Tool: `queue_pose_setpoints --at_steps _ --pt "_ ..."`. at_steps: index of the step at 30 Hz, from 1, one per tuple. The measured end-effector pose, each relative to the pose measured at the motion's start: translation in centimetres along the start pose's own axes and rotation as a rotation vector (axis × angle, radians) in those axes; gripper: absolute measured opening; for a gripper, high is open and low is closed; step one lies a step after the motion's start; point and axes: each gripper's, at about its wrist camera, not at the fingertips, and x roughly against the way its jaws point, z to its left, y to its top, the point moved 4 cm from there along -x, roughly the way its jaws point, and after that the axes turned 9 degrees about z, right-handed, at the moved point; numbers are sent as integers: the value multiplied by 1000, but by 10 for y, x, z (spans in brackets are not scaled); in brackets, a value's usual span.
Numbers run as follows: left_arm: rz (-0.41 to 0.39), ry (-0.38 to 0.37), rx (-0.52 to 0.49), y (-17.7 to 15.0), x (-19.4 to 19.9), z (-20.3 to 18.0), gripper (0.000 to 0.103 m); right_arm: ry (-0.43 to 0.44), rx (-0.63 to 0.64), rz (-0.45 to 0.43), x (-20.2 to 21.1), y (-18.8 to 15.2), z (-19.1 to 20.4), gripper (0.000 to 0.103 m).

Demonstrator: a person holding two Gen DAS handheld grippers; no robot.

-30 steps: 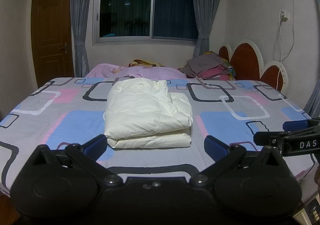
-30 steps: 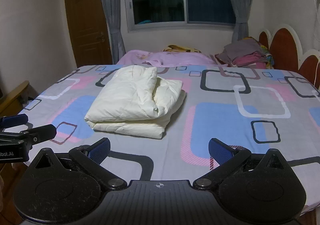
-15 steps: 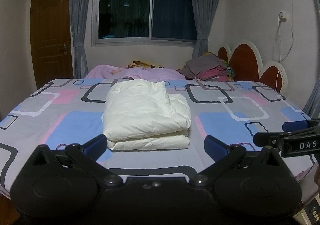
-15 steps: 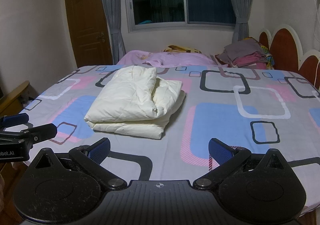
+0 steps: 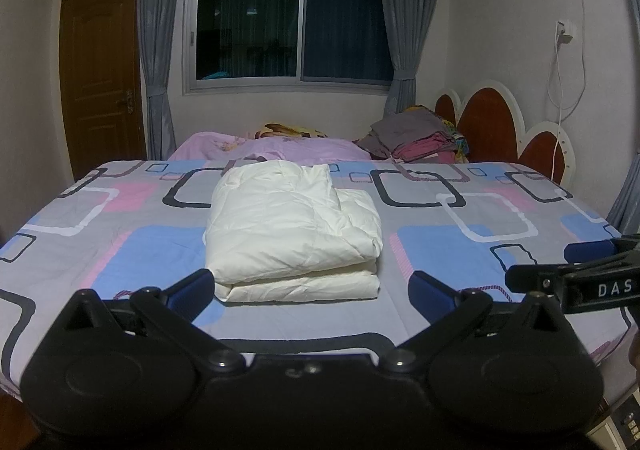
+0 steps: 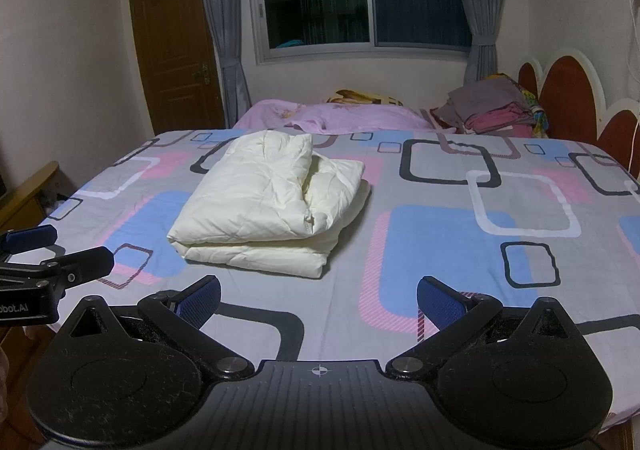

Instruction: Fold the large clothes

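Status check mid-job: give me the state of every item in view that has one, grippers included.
Cream garment: folded, lying on the bed.
Left gripper: open, holding nothing.
Right gripper: open, holding nothing.
Clothes pile: stacked by the headboard.
Door: closed.
Curtains: drawn aside.

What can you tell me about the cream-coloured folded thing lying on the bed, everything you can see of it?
The cream padded garment is a puffy, quilted-looking fabric item, folded into a thick, roughly rectangular bundle of stacked layers. The top layer is narrower and sits toward one side, leaving a lower layer showing beside it; the near edge shows rounded folds. It lies flat on the patterned bedsheet, near the middle of the bed. Nothing else touches it: both hand-held grippers are open and short of it.
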Motion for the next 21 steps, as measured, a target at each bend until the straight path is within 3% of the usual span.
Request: queue_pose_setpoints --at_steps 21 --pt "-2 -22 -12 1 -3 7 103 8 11 1 -2 2 -5 103"
